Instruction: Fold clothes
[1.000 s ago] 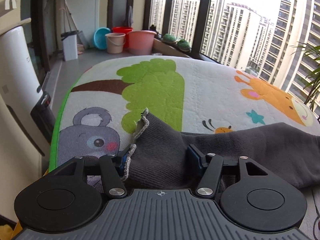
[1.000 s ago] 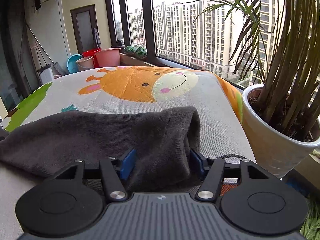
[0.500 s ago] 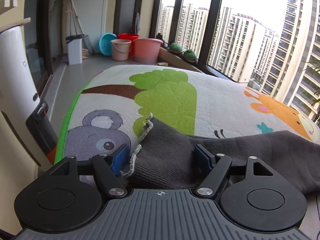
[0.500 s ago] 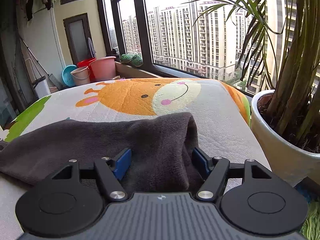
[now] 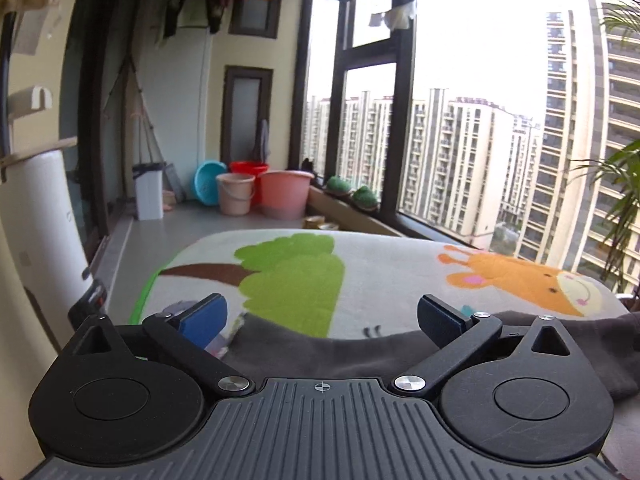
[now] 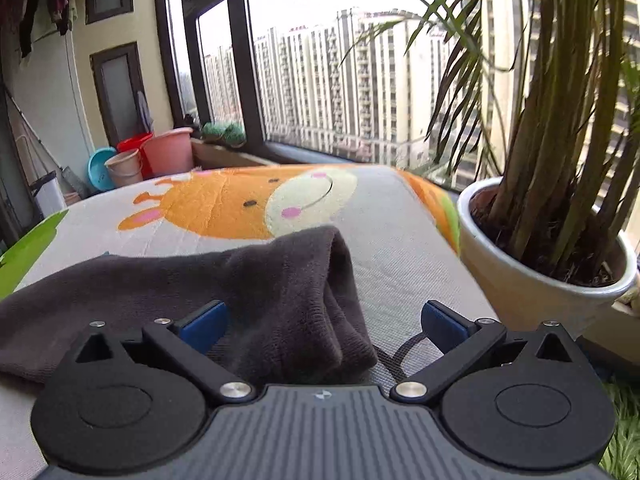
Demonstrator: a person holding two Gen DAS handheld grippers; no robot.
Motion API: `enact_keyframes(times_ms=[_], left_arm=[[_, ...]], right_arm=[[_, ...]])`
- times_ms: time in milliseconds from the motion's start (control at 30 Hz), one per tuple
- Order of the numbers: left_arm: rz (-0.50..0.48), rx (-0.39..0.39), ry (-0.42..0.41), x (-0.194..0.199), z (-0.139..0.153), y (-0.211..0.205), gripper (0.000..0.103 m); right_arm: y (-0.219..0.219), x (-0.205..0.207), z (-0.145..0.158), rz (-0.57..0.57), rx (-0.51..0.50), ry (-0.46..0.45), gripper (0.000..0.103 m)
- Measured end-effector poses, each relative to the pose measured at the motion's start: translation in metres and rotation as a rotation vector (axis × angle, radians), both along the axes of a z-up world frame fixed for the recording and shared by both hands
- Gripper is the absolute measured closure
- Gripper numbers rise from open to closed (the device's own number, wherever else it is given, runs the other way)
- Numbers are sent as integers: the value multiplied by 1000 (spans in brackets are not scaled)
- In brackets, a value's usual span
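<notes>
With a fold laid, both the left hand-held gripper [image 5: 322,316] and right hand-held gripper [image 6: 324,320] gape wide, holding nothing; next they must re-grip the dark grey garment [image 6: 256,280].

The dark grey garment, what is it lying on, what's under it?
The dark grey garment lies on a cartoon-print play mat, with an orange giraffe showing beyond it. Whatever part of the mat's print sits beneath the cloth is covered and cannot be seen.
</notes>
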State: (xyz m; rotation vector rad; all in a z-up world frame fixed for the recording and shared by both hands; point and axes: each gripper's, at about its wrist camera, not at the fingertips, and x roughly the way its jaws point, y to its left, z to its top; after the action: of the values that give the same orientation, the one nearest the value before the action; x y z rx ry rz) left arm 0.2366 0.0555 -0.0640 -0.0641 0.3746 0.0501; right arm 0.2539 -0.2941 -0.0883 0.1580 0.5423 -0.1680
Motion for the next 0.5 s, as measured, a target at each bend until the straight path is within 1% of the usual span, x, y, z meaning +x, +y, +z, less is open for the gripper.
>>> enact_keyframes(times_ms=[67, 100, 133, 167, 233, 267, 300, 333, 367, 400, 467, 500], left_arm=[[-75, 10, 72, 16, 1, -24, 0], [-102, 23, 106, 26, -4, -35, 0], [-118, 42, 122, 34, -10, -44, 0], [-128, 60, 130, 41, -16, -52, 0], [-128, 81, 111, 46, -27, -62, 0], [-138, 92, 110, 49, -33, -66, 0], [-176, 99, 138, 54, -37, -69, 0], [-214, 99, 188, 62, -41, -71, 0], [-231, 95, 246, 69, -47, -71, 0], [-231, 79, 283, 75, -51, -68, 0], [-227, 48, 270, 78, -53, -62, 0], [-227, 51, 271, 78, -54, -63, 0]], right_arm=[[17, -25, 13, 68, -35, -125, 0], [26, -31, 17, 147, -50, -165, 0], [36, -37, 21, 225, -66, -203, 0], [47, -36, 23, 289, -95, -200, 0], [69, -28, 20, 359, -176, -152, 0], [74, -22, 18, 381, -181, -133, 0], [78, -16, 16, 403, -185, -115, 0], [82, -10, 13, 425, -188, -96, 0], [82, -5, 10, 439, -152, -71, 0], [81, 1, 5, 449, -121, -42, 0], [82, 22, -5, 463, -83, 99, 0], [80, 25, -5, 468, -65, 95, 0]])
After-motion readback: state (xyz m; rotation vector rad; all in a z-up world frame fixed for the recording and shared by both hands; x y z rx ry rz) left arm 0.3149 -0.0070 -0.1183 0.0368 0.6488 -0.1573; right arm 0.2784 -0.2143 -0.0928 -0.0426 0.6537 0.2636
